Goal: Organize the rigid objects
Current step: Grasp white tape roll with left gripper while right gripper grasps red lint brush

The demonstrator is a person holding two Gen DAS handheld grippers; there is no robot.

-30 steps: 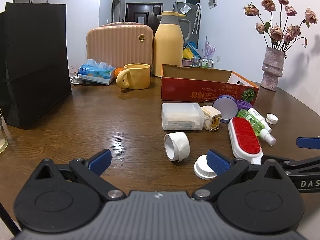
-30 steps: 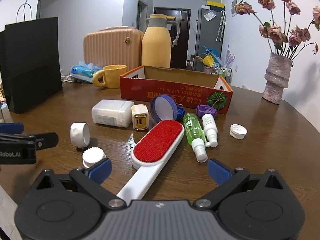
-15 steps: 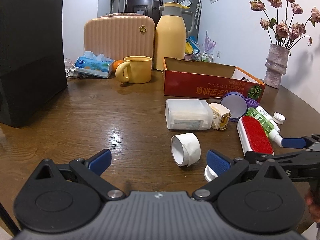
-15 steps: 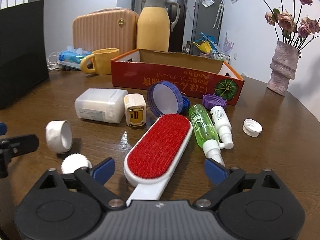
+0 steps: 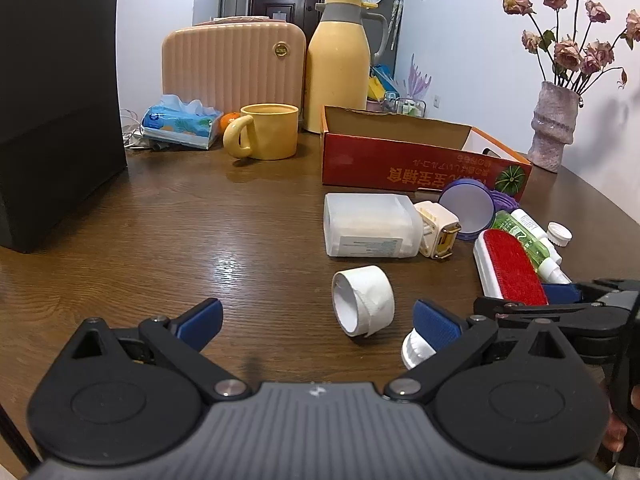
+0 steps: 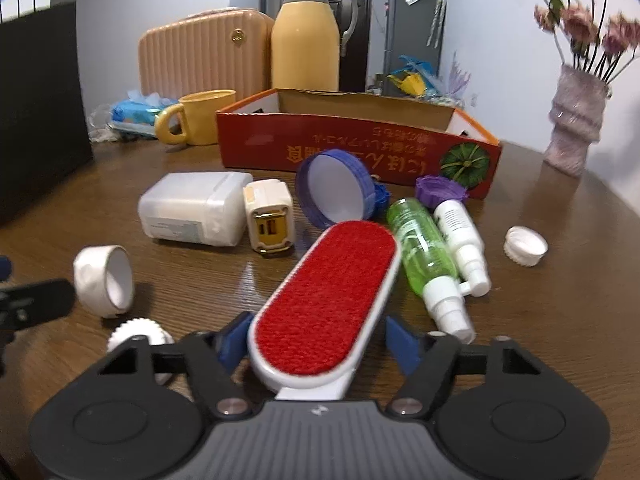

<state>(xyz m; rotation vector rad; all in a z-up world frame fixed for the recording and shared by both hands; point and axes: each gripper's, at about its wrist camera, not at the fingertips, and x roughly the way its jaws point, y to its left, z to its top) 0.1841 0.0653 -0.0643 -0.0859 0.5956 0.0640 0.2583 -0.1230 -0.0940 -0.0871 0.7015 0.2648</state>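
Lint brush (image 6: 326, 300) sits lower centre of the right wrist view, red pad up, its near end between the right gripper (image 6: 316, 338) pads. Jaws have just been closing and stand about half open; left pad looks at the white edge, right pad has a gap, so no firm grip yet. Left gripper (image 5: 316, 316) hangs wide open and empty, white tape roll (image 5: 363, 300) just ahead. Risk, my read: the hold is near the brush's tail, so lifting may pivot the head onto the green spray bottle (image 6: 430, 252) beside it. Red cardboard box (image 6: 360, 148) waits, upper centre.
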